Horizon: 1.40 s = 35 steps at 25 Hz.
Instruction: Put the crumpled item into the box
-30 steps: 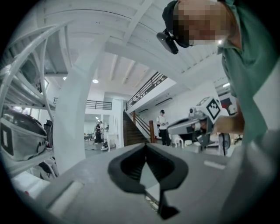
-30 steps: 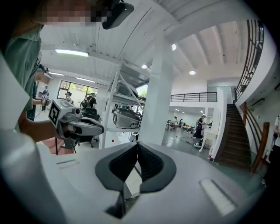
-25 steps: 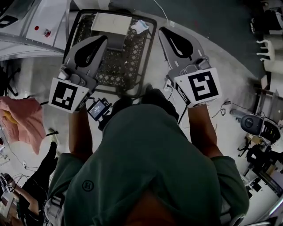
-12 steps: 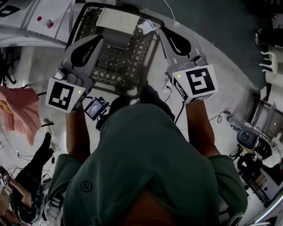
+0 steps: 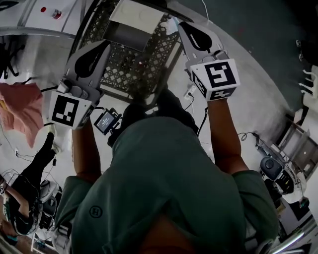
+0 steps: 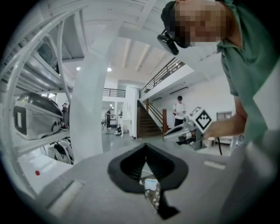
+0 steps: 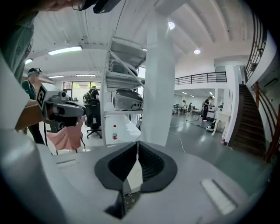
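Note:
A black lattice box (image 5: 168, 58) stands on the floor ahead of the person, with a flat white sheet (image 5: 136, 12) lying inside it. A small white crumpled item (image 5: 170, 26) lies at the box's far right rim. My left gripper (image 5: 106, 43) hangs over the box's left side with its jaws shut and nothing in them (image 6: 145, 144). My right gripper (image 5: 183, 26) is just right of the box, with its tip beside the crumpled item. Its jaws are opening from a thin slit, and nothing is between them (image 7: 138, 143).
A pink cloth (image 5: 20, 109) hangs over a chair at the left. A white pillar (image 7: 159, 87) and a rack of shelves (image 7: 124, 83) stand ahead. A small screen device (image 5: 104, 120) hangs at the person's chest. Cables and gear lie on the floor at the right (image 5: 271, 166).
Both grippers have moved forward; the right gripper's tip now reaches the box's far right rim by the crumpled item. The box and pink cloth have slid upward in the head view.

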### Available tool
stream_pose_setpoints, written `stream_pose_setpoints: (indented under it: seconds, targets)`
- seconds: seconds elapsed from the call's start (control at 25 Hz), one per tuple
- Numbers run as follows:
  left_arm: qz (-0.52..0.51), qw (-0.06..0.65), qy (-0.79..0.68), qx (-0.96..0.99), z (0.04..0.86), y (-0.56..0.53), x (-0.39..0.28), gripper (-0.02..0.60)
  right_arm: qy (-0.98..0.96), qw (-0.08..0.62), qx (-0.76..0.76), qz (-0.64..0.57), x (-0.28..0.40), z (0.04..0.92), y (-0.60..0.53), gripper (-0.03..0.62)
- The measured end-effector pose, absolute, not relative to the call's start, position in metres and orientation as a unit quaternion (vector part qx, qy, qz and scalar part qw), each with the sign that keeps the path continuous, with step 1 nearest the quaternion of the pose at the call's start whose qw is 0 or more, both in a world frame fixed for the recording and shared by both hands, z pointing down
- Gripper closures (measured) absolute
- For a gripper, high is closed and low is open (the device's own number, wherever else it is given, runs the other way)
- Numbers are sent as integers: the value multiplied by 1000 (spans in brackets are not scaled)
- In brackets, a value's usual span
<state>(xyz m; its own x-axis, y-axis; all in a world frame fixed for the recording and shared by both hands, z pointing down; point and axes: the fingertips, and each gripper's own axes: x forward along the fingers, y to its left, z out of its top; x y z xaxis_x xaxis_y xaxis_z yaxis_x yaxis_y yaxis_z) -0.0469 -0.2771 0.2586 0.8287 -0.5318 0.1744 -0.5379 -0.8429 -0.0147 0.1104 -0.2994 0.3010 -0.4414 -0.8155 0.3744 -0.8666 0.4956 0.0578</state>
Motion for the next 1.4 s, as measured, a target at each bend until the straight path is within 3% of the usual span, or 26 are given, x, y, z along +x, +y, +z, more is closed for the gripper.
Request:
stream_pose_setpoints:
  seconds: [1.4]
  targets:
    - [151, 127, -325, 925, 409, -356, -23, 575, -782, 316, 457, 282, 172, 666, -418, 469]
